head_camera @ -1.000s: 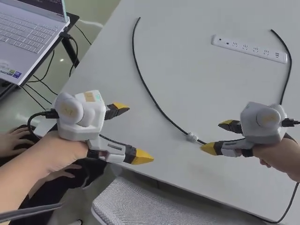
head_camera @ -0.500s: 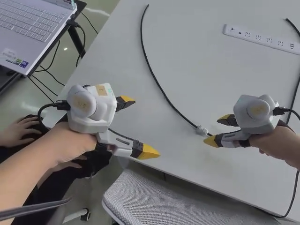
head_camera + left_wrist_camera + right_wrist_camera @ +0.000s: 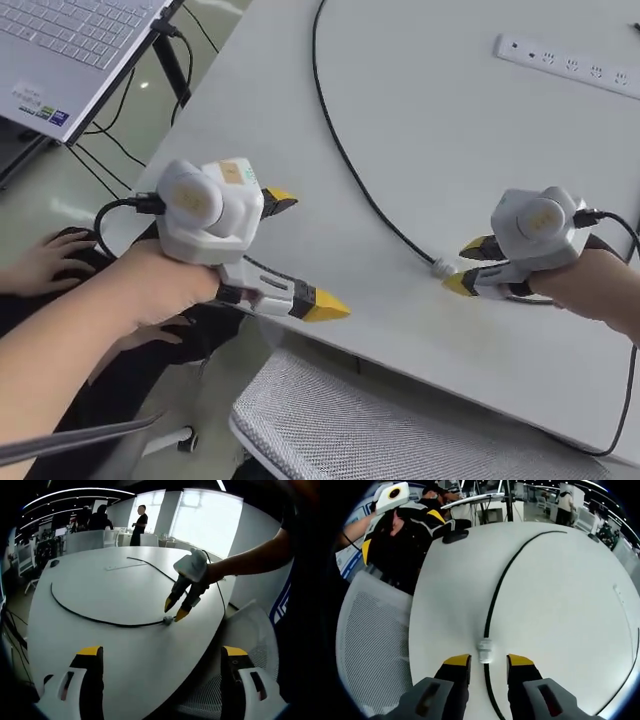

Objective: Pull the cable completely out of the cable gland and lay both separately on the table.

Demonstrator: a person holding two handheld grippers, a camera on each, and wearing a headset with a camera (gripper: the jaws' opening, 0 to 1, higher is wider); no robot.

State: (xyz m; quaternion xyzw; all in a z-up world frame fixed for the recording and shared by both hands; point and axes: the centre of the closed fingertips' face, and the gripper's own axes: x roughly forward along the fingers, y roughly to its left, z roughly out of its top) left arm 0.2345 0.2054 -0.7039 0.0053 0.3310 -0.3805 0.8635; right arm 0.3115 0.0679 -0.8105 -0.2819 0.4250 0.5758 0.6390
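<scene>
As the cable gland (image 3: 485, 652) lies threaded on the black cable (image 3: 496, 597), near the front edge of the white surface (image 3: 450, 130), its long axis follows the cable. From your right gripper view it points straight away from you, in line with the jaws. Beyond the gland, the cable runs off in a long arc toward the far side of the surface. The other stretch passes back between the jaws. Your right tongs (image 3: 488, 662) are partly spread, tips just short of the gland and either side of the cable, pinching nothing. Your left tongs (image 3: 310, 252) are spread wide and empty, hanging over the surface's near edge, well apart from the gland.
</scene>
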